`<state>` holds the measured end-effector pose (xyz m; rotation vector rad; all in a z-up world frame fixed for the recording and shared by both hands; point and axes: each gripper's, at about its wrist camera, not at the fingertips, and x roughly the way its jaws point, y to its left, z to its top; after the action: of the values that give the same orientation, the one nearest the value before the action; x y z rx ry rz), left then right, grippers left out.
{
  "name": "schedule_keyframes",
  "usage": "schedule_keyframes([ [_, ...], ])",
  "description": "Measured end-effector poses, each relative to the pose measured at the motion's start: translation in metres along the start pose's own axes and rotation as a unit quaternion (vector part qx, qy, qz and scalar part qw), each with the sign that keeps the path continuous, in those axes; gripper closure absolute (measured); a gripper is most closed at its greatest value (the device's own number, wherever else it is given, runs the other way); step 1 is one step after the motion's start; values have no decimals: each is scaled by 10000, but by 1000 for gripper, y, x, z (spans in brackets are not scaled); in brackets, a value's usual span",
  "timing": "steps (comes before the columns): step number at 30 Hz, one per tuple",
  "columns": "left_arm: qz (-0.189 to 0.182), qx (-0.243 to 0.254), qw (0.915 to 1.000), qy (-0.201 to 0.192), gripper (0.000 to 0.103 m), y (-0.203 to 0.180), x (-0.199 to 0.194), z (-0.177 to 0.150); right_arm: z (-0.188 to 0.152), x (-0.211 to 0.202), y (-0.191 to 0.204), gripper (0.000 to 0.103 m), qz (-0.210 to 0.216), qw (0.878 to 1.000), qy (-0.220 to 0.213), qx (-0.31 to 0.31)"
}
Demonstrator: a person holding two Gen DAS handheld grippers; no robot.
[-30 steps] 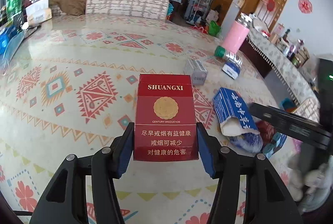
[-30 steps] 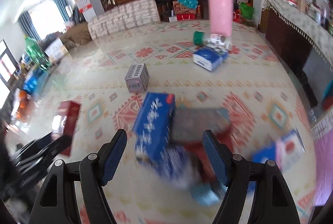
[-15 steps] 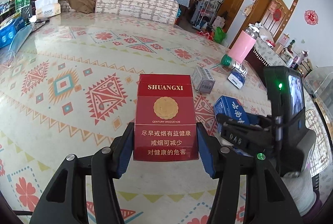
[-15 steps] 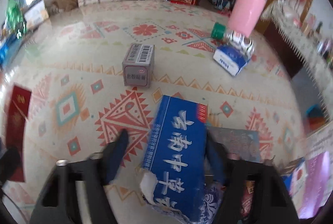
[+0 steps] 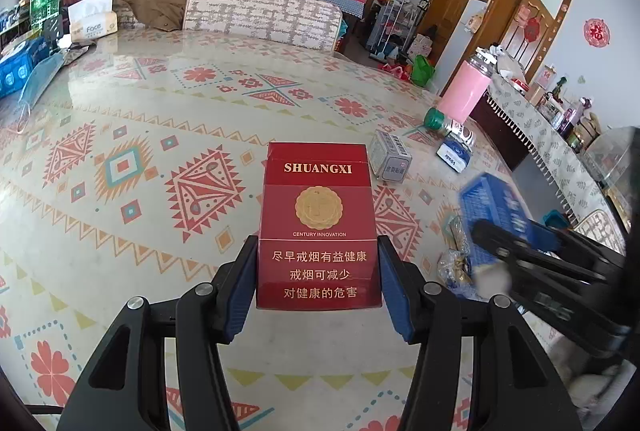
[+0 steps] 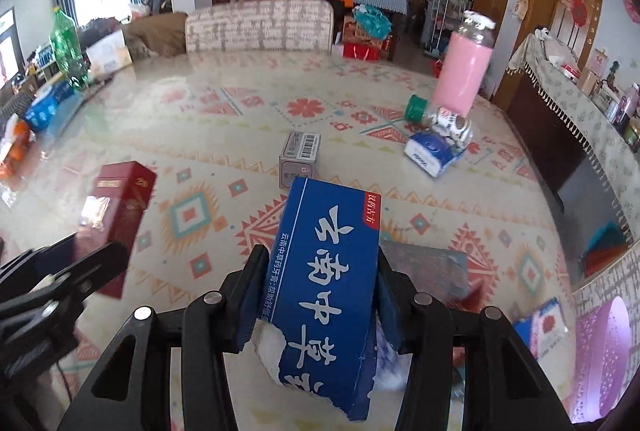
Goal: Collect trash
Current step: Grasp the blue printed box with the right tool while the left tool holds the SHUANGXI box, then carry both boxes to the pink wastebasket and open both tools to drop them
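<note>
My left gripper (image 5: 318, 279) is shut on a red cigarette pack (image 5: 318, 227) and holds it just above the patterned table (image 5: 120, 135). In the right wrist view, my right gripper (image 6: 318, 295) is shut on a torn blue toothpaste box (image 6: 328, 283), lifted off the table; the red pack (image 6: 116, 207) and the left gripper (image 6: 60, 283) show at the left. In the left wrist view the blue box (image 5: 500, 211) and the right gripper (image 5: 520, 255) appear blurred at the right.
On the table lie a small grey box (image 6: 300, 157), a blue-and-white box (image 6: 430, 151), a green-capped jar on its side (image 6: 438, 115) and a tall pink bottle (image 6: 464, 71). Crumpled wrappers (image 5: 454, 263) lie near the front right. A chair back (image 6: 260, 25) stands behind.
My right gripper closed on the blue box and lifted it off the table. My left gripper kept still with the red pack.
</note>
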<state>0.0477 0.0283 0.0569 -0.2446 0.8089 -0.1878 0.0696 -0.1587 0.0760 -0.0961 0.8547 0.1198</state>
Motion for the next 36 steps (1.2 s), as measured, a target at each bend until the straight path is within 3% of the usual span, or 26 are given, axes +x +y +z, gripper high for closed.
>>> schedule_keyframes([
  [12, 46, 297, 9995, -125, 47, -15, 0, -5, -64, -74, -63, 49, 157, 9982, -182, 548],
  [22, 72, 648, 9971, -394, 47, -35, -4, -14, -139, -139, -148, 49, -321, 9914, -413, 1203],
  [27, 93, 886, 9955, -314, 47, -58, -12, -28, -167, -168, -190, 49, -516, 9842, -608, 1580],
  [36, -542, 1495, 9871, -157, 47, -134, -41, -51, -206, -188, -248, 49, -532, 9718, -807, 2149],
])
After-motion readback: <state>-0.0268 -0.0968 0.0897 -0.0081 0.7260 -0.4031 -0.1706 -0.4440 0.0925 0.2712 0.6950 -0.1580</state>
